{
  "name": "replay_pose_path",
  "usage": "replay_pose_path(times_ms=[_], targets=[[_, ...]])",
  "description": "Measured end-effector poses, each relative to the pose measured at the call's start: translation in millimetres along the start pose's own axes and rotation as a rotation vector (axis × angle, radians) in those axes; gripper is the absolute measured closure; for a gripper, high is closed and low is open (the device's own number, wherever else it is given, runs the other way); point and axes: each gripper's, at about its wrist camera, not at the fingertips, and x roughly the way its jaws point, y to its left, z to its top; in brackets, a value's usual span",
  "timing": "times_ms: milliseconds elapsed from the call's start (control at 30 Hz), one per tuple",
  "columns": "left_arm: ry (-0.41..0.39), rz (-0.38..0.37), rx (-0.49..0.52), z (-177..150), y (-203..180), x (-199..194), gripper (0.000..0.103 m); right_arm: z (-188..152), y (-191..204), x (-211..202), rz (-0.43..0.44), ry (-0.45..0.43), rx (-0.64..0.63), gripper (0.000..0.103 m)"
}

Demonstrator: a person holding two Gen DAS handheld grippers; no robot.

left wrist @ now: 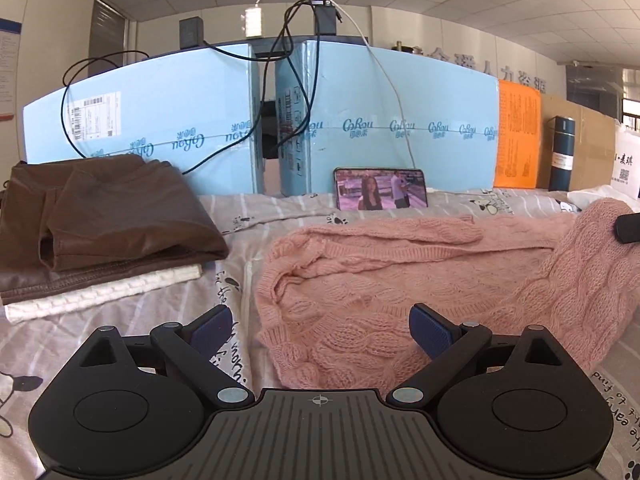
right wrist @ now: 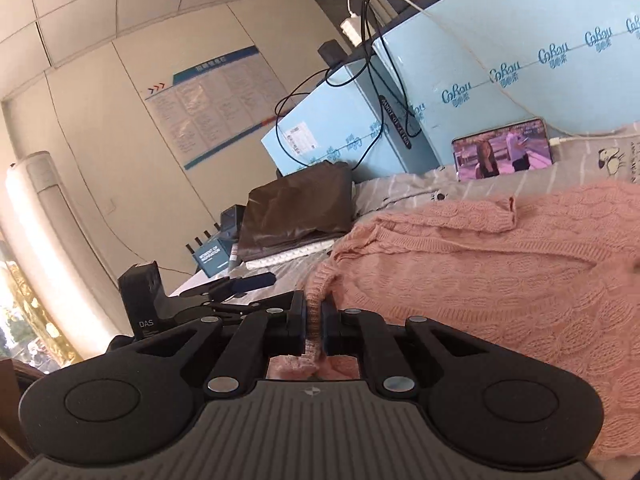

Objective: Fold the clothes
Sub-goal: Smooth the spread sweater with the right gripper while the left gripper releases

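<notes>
A pink cable-knit sweater (left wrist: 420, 276) lies spread and rumpled on the patterned bedsheet (left wrist: 120, 320), one sleeve folded across its top. My left gripper (left wrist: 320, 326) is open just above the sweater's lower left edge. Its right pad hangs over the knit and its left pad over the sheet, neither pressing. In the right wrist view my right gripper (right wrist: 316, 316) is shut on a pinched-up edge of the pink sweater (right wrist: 480, 264), with knit bunched between the blue pads. The left gripper's blue-padded finger (right wrist: 256, 281) shows just to the left of it.
A folded brown garment (left wrist: 104, 216) rests on a folded white knit (left wrist: 108, 292) at the left. Light blue boxes (left wrist: 168, 120) with cables wall off the back. A phone (left wrist: 380, 188) leans against them, playing video. A dark flask (left wrist: 562, 152) and cardboard stand at the right.
</notes>
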Motion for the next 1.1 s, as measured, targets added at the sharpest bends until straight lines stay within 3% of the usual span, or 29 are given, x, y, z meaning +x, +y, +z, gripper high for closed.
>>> replay_pose_path(times_ms=[67, 233, 433, 500, 533, 567, 700, 867, 967, 1033, 1100], targets=[[0.006, 0.026, 0.003, 0, -1, 2, 0.006, 2, 0, -5, -0.104, -0.025, -0.065, 0.096], [0.003, 0.002, 0.048, 0, -12, 2, 0.006, -8, -13, 6, -0.288, 0.04, -0.166, 0.096], [0.014, -0.059, 0.165, -1, -35, 1, 0.006, -17, -24, 24, -0.368, 0.124, -0.175, 0.093], [0.032, -0.028, 0.255, -5, -44, 3, 0.006, -18, -22, 23, -0.406, 0.124, -0.197, 0.07], [0.039, 0.002, 0.309, -8, -49, 3, 0.005, -19, -21, 23, -0.429, 0.124, -0.211, 0.05], [0.048, 0.013, 0.336, -10, -50, 3, 0.005, -19, -20, 23, -0.446, 0.124, -0.227, 0.046], [0.077, 0.026, 0.351, -14, -48, 3, 0.005, -19, -23, 25, -0.489, 0.149, -0.247, 0.038], [0.055, 0.037, 0.354, -11, -51, 0, 0.004, -23, -26, 35, -0.537, 0.206, -0.28, 0.034], [-0.056, 0.021, 0.308, 0, -58, -11, 0.004, -24, -28, 38, -0.547, 0.217, -0.29, 0.029], [-0.112, -0.041, 0.305, 7, -68, -16, 0.004, -24, -28, 37, -0.546, 0.211, -0.289, 0.028], [-0.157, -0.115, 0.367, 9, -84, -19, 0.004, -24, -25, 31, -0.541, 0.183, -0.292, 0.026]])
